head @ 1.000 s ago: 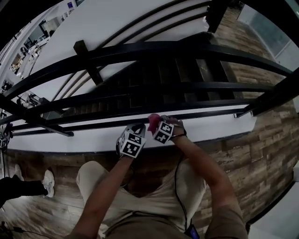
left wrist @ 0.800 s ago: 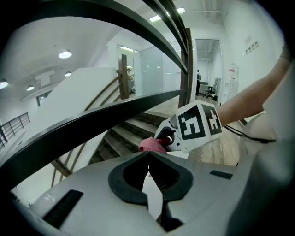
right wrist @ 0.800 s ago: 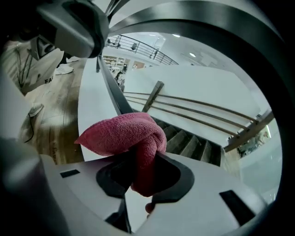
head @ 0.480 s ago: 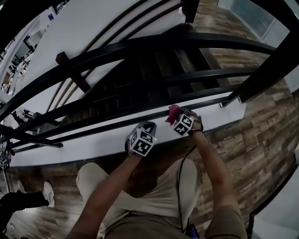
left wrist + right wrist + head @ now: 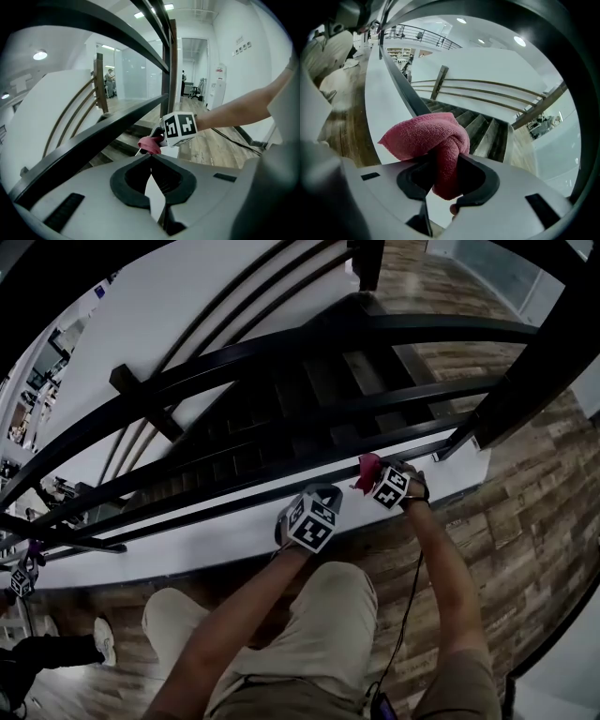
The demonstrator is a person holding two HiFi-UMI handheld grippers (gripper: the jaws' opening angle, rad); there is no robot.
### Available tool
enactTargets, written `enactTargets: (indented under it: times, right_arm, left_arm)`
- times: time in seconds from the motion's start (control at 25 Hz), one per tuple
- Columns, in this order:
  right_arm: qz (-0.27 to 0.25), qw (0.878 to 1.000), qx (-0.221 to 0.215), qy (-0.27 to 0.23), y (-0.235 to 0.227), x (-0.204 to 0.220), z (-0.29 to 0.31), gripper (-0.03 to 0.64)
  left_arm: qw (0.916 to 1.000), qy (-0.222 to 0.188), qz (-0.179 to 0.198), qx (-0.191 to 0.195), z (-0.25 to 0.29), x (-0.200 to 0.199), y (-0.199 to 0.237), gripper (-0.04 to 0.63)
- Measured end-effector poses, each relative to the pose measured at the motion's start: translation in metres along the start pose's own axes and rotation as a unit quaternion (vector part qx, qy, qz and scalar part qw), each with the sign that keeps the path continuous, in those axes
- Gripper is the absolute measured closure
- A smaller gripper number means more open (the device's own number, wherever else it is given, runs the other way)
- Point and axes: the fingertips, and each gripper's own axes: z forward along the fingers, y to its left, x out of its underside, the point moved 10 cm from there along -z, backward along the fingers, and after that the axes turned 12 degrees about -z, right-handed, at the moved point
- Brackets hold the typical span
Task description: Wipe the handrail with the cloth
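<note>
Since a second ago, both grippers and the cloth [image 5: 425, 137] have travelled rightward along the lowest black rail of the handrail [image 5: 400, 82], nearer the post [image 5: 511, 381] at its right end.

Right gripper [image 5: 376, 475]: its jaws are clenched on the red cloth. One fold is pinched between them, and the rest bunches out in front of the tips. In the head view the cloth sits at the rail, above the white ledge [image 5: 206, 542]; whether it presses on the metal cannot be told.

Left gripper [image 5: 322, 495]: it is held just beside the right one, on its left, near the same rail. Its jaws are clenched together with nothing between them, the tips meeting at a point. Its own view looks along the rail toward the right gripper's marker cube [image 5: 180, 129] and the red cloth in front of it.

Beyond the rails a dark staircase [image 5: 314, 395] descends. The person stands on a wood-plank floor [image 5: 530, 540] in beige trousers [image 5: 309, 643], both forearms reaching forward.
</note>
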Motion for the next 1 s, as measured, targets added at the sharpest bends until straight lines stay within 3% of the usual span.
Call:
enactTargets:
  times: [0.2,0.36,0.4,0.48,0.56,0.6,0.68,0.8,0.92,1.0]
  right_arm:
    - [-0.038,0.999,0.017,0.003,-0.013,0.029,0.006,0.497]
    - [-0.015,0.995,0.050,0.088,-0.045,0.097,0.009,0.500]
    - [0.009,0.990,0.065,0.129,-0.057,0.119,0.009,0.501]
    - [0.113,0.965,0.093,0.216,-0.075,0.164,0.004,0.512]
    - [0.236,0.938,0.120,0.224,-0.076,0.187,-0.016,0.515]
    - [0.266,0.933,0.133,0.202,-0.071,0.183,-0.029,0.515]
    - [0.261,0.941,0.151,0.155,-0.053,0.153,-0.063,0.515]
    - [0.187,0.967,0.148,0.094,-0.025,0.079,-0.146,0.515]
    - [0.139,0.986,0.094,0.017,0.025,-0.027,-0.230,0.516]
    - [0.122,0.991,0.042,-0.036,0.060,-0.103,-0.285,0.518]
  left_arm:
    - [0.9994,-0.030,0.014,0.012,-0.022,-0.010,-0.009,0.578]
    - [0.9985,-0.052,0.015,0.009,-0.055,0.002,-0.002,0.578]
    - [0.9982,-0.058,0.012,0.007,-0.062,0.005,0.002,0.578]
    - [0.9977,-0.067,0.006,0.005,-0.075,0.013,0.009,0.578]
    - [0.9969,-0.078,0.005,0.009,-0.093,0.025,0.014,0.578]
    - [0.9962,-0.086,0.007,0.011,-0.107,0.030,0.018,0.578]
    - [0.9943,-0.104,0.011,0.015,-0.142,0.033,0.026,0.578]
    - [0.9920,-0.124,0.008,0.022,-0.207,0.015,0.026,0.578]
    - [0.9927,-0.116,-0.010,0.033,-0.271,0.015,0.035,0.578]
    - [0.9930,-0.109,-0.025,0.035,-0.319,0.020,0.035,0.578]
